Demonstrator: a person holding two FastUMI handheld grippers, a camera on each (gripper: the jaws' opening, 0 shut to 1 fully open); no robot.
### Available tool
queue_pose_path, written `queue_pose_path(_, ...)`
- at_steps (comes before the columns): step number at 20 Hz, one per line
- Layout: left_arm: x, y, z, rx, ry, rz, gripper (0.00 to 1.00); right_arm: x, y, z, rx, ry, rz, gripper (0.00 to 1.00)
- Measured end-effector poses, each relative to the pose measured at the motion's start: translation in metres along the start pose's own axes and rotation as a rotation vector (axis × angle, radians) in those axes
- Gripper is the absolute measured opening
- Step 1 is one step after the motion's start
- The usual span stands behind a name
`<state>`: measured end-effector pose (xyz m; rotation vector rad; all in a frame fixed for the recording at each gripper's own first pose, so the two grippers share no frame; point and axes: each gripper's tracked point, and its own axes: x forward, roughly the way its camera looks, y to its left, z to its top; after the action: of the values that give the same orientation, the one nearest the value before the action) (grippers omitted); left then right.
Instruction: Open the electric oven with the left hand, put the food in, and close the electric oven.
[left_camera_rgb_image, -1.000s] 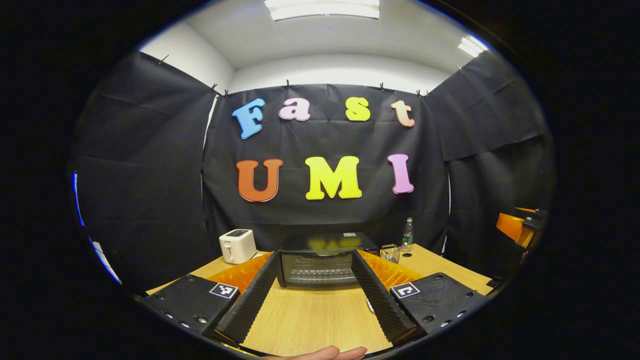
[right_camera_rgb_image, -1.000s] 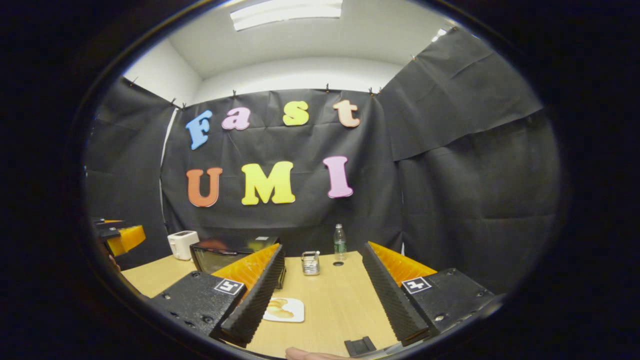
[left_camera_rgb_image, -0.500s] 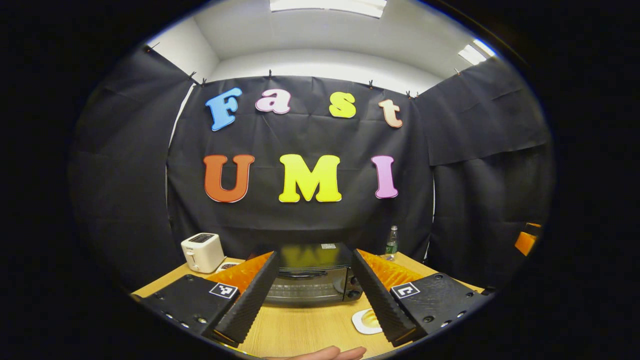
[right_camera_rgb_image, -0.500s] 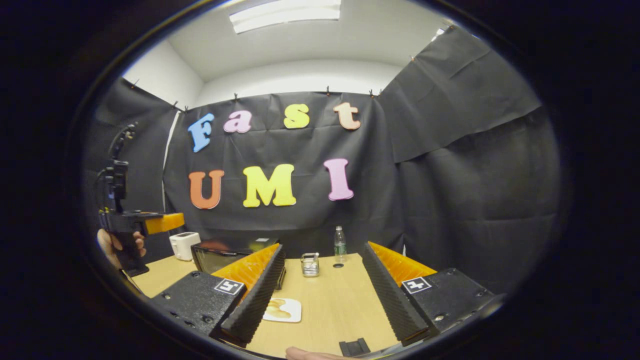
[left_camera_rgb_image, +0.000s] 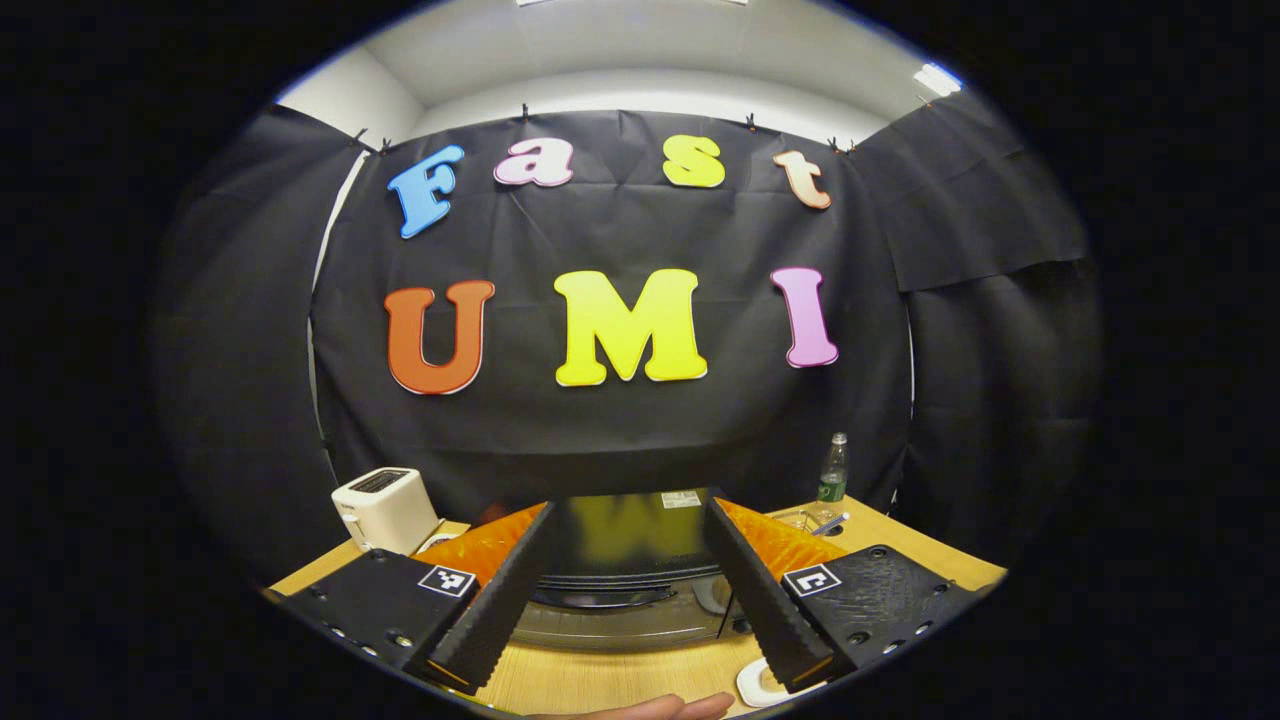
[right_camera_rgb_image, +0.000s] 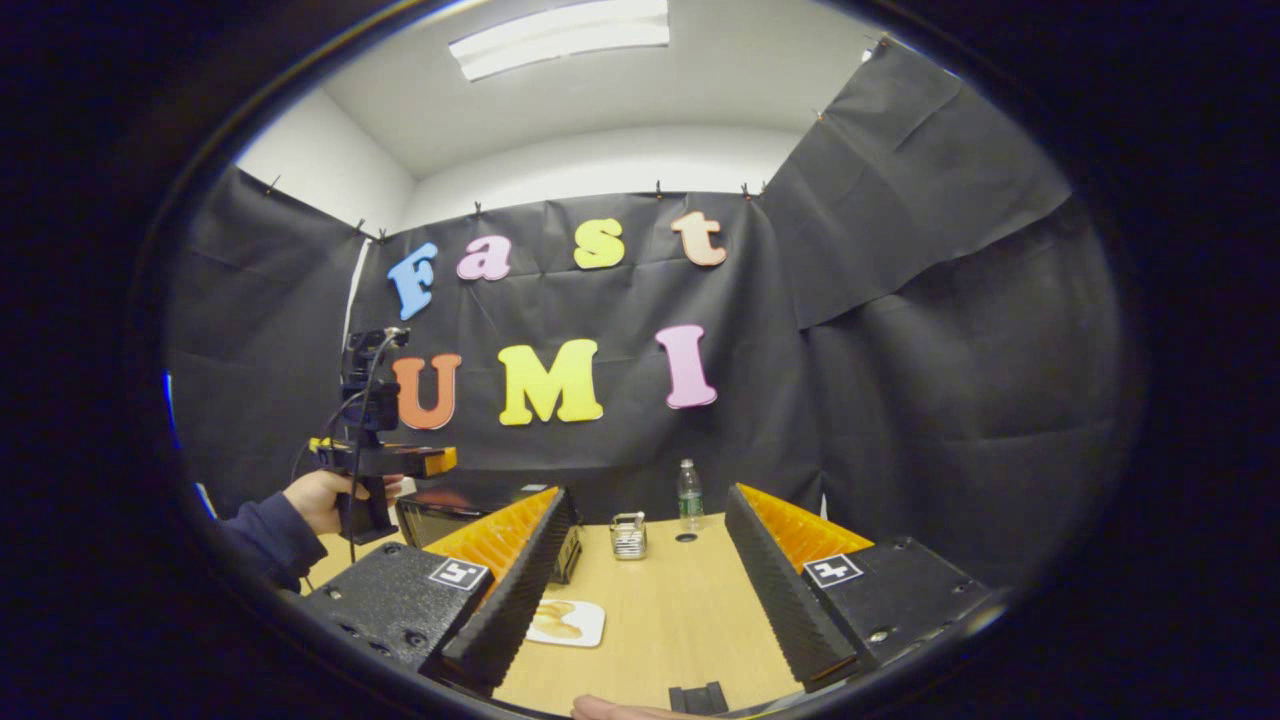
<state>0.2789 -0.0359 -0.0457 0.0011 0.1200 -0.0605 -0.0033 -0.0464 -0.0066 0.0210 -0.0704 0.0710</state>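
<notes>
Closer now, the electric oven (left_camera_rgb_image: 625, 570) sits between the left tool's (left_camera_rgb_image: 625, 590) spread, empty fingers.

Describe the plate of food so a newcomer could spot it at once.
Start at the wooden table, then the black electric oven at its left. The plate lies flat in front of it: small, white, holding pale yellow food, unlike the upright bottle and metal rack.
</notes>
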Motion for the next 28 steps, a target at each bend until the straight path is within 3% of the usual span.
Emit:
queue_pose_path(3,0.029,0.01,-0.032,0.035,0.093,0.058,0.96,-0.002,-0.004,-0.001,0.031,-0.004,0.009,0.96)
queue_pose_path(6,0.048,0.018,-0.063,0.105,0.176,0.079,0.96,-0.004,-0.005,-0.004,0.015,-0.002,0.022,0.99)
queue_pose_path(9,0.051,0.017,-0.096,0.084,0.271,0.064,0.97,-0.004,-0.005,-0.006,0.026,-0.009,0.046,0.96)
queue_pose_path(10,0.05,0.018,-0.093,0.058,0.24,0.063,0.9,-0.002,-0.006,-0.008,0.029,-0.009,0.047,0.96)
queue_pose_path(11,0.054,0.019,-0.098,0.024,0.254,0.053,0.99,0.0,-0.009,-0.009,0.031,-0.008,0.042,0.96)
queue_pose_path(12,0.049,0.018,-0.099,-0.035,0.263,0.048,0.97,0.001,-0.012,-0.012,0.031,-0.003,0.035,0.99)
queue_pose_path(13,0.048,0.015,-0.098,-0.073,0.241,0.039,0.99,0.001,-0.013,-0.013,0.031,0.003,0.036,0.96)
queue_pose_path(16,0.039,0.019,-0.095,-0.031,0.215,0.021,0.99,0.001,-0.018,-0.013,0.033,0.01,0.019,0.99)
queue_pose_path(19,0.027,0.018,-0.1,-0.061,0.215,0.011,0.99,-0.002,-0.014,-0.013,0.028,0.009,0.02,0.96)
queue_pose_path(25,-0.004,0.016,-0.111,-0.05,0.228,0.007,0.99,-0.003,-0.005,-0.015,0.013,0.016,0.039,0.99)
queue_pose_path(27,-0.014,0.014,-0.144,-0.05,0.31,-0.001,0.98,-0.003,-0.003,-0.015,0.014,0.015,0.042,0.96)
queue_pose_path(28,-0.024,0.014,-0.174,-0.058,0.418,-0.006,0.98,-0.003,-0.002,-0.016,0.018,0.013,0.047,0.96)
